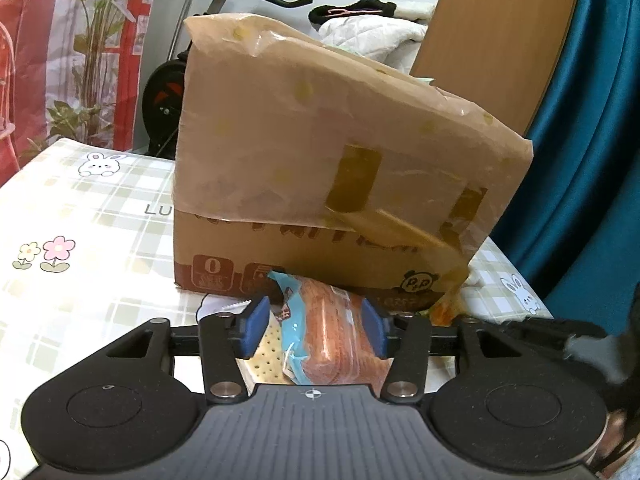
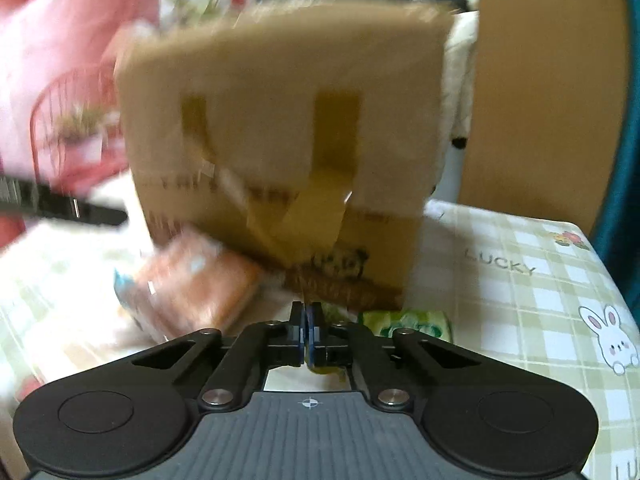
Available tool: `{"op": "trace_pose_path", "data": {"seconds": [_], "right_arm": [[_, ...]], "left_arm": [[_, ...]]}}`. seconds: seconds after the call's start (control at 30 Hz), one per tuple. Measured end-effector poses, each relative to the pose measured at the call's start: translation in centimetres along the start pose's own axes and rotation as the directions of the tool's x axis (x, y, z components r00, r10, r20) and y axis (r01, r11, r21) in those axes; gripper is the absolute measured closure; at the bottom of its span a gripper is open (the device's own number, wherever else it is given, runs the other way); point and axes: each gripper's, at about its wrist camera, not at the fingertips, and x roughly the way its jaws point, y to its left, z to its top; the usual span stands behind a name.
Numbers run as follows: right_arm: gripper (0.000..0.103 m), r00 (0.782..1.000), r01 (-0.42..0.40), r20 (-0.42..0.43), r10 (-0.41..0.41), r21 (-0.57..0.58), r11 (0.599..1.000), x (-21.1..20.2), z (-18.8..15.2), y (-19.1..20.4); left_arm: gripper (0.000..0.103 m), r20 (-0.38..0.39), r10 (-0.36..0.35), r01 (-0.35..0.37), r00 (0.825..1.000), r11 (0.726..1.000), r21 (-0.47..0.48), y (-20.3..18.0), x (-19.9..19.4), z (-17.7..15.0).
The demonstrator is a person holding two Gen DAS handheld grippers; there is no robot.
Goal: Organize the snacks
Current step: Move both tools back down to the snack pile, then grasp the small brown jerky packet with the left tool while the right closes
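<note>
Table edge: checked tablecloth [image 2: 520,272] ends near right, blue curtain [image 1: 592,160] beyond.
Open room: bare cloth left of cardboard box [image 1: 320,168].
Box: taped up, contents hidden.
Left gripper [image 1: 316,330]: half open, blue pads flanking orange snack pack [image 1: 332,336] before box; grip unclear.
Right gripper [image 2: 307,332]: jaws fully together, holding nothing; green packet [image 2: 408,322] just beside.

Checked tablecloth [image 1: 80,216] with rabbits and flowers over the table, exercise bike [image 1: 168,92] behind it, leafy plant [image 1: 92,40] before a red and white hanging at left, pale bedding [image 1: 372,36] farther back, wooden panel [image 1: 496,40] and teal curtain [image 1: 592,140] at right.
</note>
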Motion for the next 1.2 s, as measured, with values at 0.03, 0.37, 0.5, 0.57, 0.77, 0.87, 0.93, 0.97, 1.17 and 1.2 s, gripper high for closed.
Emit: {"op": "trace_pose_path", "data": {"seconds": [0.03, 0.37, 0.5, 0.57, 0.77, 0.87, 0.93, 0.97, 1.17, 1.2], "right_arm": [[0.103, 0.999, -0.033, 0.015, 0.032, 0.055, 0.998, -0.7, 0.4, -0.6], [0.103, 0.994, -0.105, -0.003, 0.111, 0.303, 0.947, -0.9, -0.2, -3.5], [0.103, 0.994, -0.098, -0.021, 0.11, 0.311, 0.945, -0.8, -1.1, -3.7], [0.103, 0.994, -0.096, -0.018, 0.107, 0.311, 0.946, -0.8, -1.3, -3.6], [0.103, 0.994, -0.098, -0.01, 0.106, 0.312, 0.945, -0.9, -1.7, -3.8], [0.103, 0.994, -0.098, -0.009, 0.106, 0.31, 0.946, -1.0, -1.5, -3.9], [0.103, 0.994, -0.097, -0.009, 0.105, 0.309, 0.946, -1.1, -1.5, -3.9], [0.103, 0.994, -0.097, -0.009, 0.105, 0.311, 0.946, -1.2, -1.5, -3.9], [0.102, 0.996, -0.088, -0.005, 0.094, 0.315, 0.945, -1.7, -1.7, -4.4], [0.102, 0.996, -0.086, -0.004, 0.092, 0.316, 0.945, -1.8, -1.7, -4.5]], "left_arm": [[0.049, 0.001, -0.001, 0.001, 1.0, 1.0, 0.0, 0.0, 0.0, 0.0], [0.049, -0.03, -0.013, 0.013, 0.999, 1.0, 0.028, -0.3, 0.5, -1.0], [0.049, -0.044, 0.01, -0.008, 0.999, 0.999, 0.04, -0.1, 0.6, -1.4], [0.049, -0.052, 0.039, -0.037, 0.998, 0.999, 0.028, 0.6, 0.7, -1.7], [0.051, -0.072, 0.094, -0.099, 0.993, 0.992, -0.075, 3.7, 1.3, -2.6], [0.056, -0.056, 0.094, -0.097, 0.994, 0.994, -0.049, 3.5, 2.2, -2.1], [0.056, -0.056, 0.06, -0.064, 0.997, 0.995, -0.076, 3.7, 3.1, -1.7], [0.056, -0.073, 0.051, -0.058, 0.996, 0.993, -0.101, 4.0, 3.8, -1.5], [0.056, -0.109, 0.047, -0.064, 0.993, 0.985, -0.159, 4.9, 6.5, -1.7], [0.056, -0.11, 0.029, -0.046, 0.994, 0.987, -0.153, 4.6, 6.5, -1.6]]}}
